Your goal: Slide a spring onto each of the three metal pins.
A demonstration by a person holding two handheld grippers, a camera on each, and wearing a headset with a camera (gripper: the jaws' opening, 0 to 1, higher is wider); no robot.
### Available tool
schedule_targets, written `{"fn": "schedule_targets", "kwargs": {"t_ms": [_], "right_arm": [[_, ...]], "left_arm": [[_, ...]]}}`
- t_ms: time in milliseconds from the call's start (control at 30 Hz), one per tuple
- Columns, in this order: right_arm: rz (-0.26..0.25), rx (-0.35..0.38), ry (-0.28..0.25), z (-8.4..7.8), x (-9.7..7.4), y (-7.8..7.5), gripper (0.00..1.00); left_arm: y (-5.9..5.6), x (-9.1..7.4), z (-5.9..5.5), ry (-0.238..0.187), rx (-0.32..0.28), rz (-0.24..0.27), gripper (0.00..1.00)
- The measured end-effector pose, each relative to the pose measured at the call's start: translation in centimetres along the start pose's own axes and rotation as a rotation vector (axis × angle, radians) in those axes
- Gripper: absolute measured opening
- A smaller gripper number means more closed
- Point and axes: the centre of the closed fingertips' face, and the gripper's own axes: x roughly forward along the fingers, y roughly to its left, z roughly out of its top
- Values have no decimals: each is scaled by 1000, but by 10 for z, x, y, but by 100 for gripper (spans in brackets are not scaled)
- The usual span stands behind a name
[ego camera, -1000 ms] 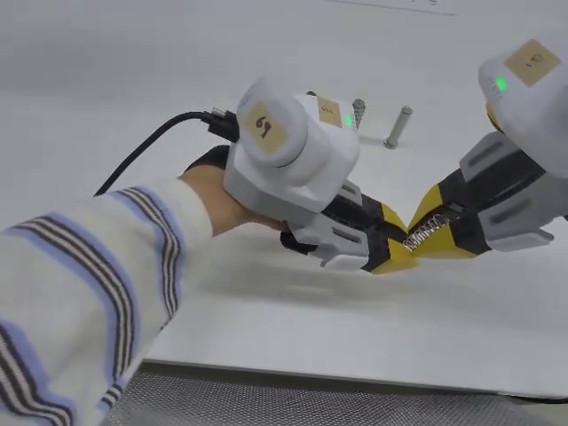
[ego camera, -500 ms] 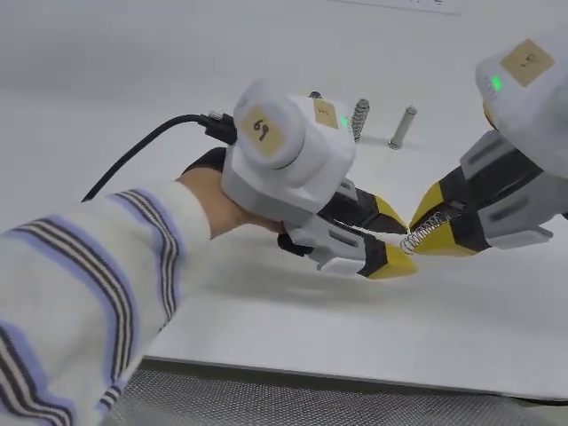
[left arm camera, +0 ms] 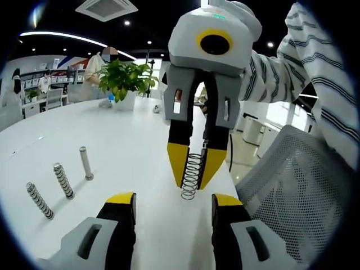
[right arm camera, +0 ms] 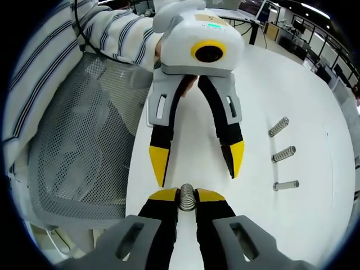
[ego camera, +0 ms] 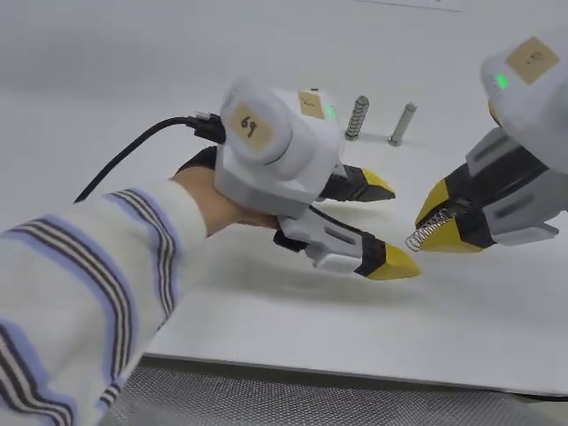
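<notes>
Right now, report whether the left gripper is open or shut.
Open: on the left gripper the jaws stand wide apart, gripping nothing.

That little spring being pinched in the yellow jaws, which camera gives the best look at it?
The left gripper view: the spring faces it side-on, coils clear, pinched in the right gripper. In the head view the spring is small and slanted; the right gripper view sees the spring end-on, as a ring.

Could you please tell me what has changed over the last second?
The left gripper opened its jaws and let go of the spring. The right gripper stays shut on that spring, and the bare pin at the back is still without one.
</notes>
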Motion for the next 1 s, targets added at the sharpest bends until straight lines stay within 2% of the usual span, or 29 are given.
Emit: {"fn": "schedule_targets", "kwargs": {"t_ms": [133,267,500,567,733,800,1000], "right_arm": [[-1,3,7,-3,0,1,8],[5,4,11,-5,-1,2,8],[14,7,35,-11,0,5,8],[14,9,35,-12,0,5,8],[13,14,38,-15,-1,4,8],[8,16,39,-16,-2,3,8],[10,22,46,-19,-4,3,8]], "left_arm": [[8,-2,-2,9,-1,37,63],[16,-3,-4,15,-14,76,82],[30,-7,-7,21,-11,150,98],[35,-7,-8,20,-23,170,98],[40,-6,-7,11,-25,196,98],[50,-8,-6,1,-28,255,98],[55,-9,-5,-10,-38,274,98]]}}
